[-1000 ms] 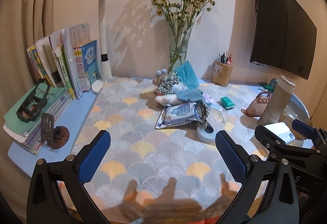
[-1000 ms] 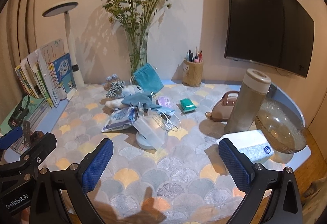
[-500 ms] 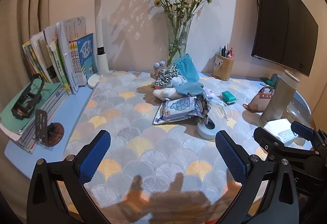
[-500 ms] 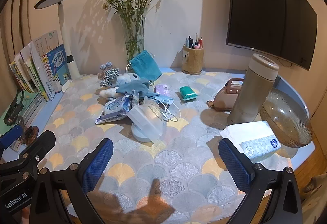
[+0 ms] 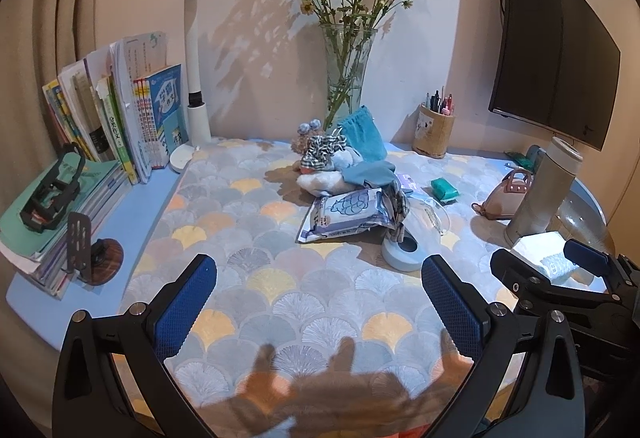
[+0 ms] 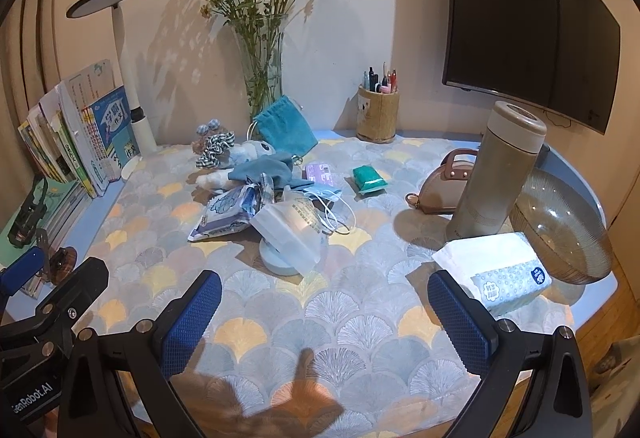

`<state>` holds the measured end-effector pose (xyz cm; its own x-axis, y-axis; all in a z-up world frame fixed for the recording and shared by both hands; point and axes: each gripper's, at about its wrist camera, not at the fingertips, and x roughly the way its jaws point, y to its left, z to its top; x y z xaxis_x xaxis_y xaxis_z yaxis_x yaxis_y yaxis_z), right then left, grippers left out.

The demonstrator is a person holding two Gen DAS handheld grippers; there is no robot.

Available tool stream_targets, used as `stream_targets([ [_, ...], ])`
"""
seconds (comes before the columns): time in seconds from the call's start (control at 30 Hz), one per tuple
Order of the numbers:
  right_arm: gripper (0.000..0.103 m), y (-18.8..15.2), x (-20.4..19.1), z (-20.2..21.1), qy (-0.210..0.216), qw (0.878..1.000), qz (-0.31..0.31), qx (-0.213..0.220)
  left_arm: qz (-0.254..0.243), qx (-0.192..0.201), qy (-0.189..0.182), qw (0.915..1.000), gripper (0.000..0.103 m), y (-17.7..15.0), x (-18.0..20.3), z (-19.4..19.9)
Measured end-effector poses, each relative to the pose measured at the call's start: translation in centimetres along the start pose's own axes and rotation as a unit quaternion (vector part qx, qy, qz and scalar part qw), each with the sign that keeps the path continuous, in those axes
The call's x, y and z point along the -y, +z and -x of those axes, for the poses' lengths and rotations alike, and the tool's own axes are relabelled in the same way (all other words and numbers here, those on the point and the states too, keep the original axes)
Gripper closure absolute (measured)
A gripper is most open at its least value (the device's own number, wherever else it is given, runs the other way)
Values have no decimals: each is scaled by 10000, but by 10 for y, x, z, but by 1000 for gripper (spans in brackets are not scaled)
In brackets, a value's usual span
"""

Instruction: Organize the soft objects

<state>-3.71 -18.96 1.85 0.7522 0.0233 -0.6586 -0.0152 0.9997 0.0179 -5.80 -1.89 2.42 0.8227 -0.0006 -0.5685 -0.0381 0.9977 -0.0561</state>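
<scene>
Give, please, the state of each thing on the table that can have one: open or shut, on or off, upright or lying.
Left gripper: jaws open, empty.
Right gripper: jaws open, empty.
Monitor: screen dark.
Desk lamp: upright; on or off, cannot tell.
Thermos: upright, lid on.
Glass bowl: tipped on its side.
Teal pouch: drawn shut, leaning against the vase.
Tissue pack: lying flat.
Books: standing upright.

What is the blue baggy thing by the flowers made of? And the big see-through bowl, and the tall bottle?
The blue drawstring pouch looks like soft matte cloth: it slumps and gathers at the top. The bowl seems to be clear tinted glass or plastic, with fine ribs and shiny glints; which one I cannot tell. The tall bottle looks like matte coated metal, though it may be plastic.
</scene>
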Motion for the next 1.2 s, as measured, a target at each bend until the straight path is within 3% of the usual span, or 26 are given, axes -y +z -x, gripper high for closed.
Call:
stream_targets([
  [0.23, 0, 0, 0, 1, -8, 10000, -18, 12, 129, 7, -86, 9999, 1, 1, -1, 2],
  [1.2, 0, -2, 1, -1, -29, 10000, -66, -40, -142, 97, 127, 9998, 1, -2, 1, 3],
])
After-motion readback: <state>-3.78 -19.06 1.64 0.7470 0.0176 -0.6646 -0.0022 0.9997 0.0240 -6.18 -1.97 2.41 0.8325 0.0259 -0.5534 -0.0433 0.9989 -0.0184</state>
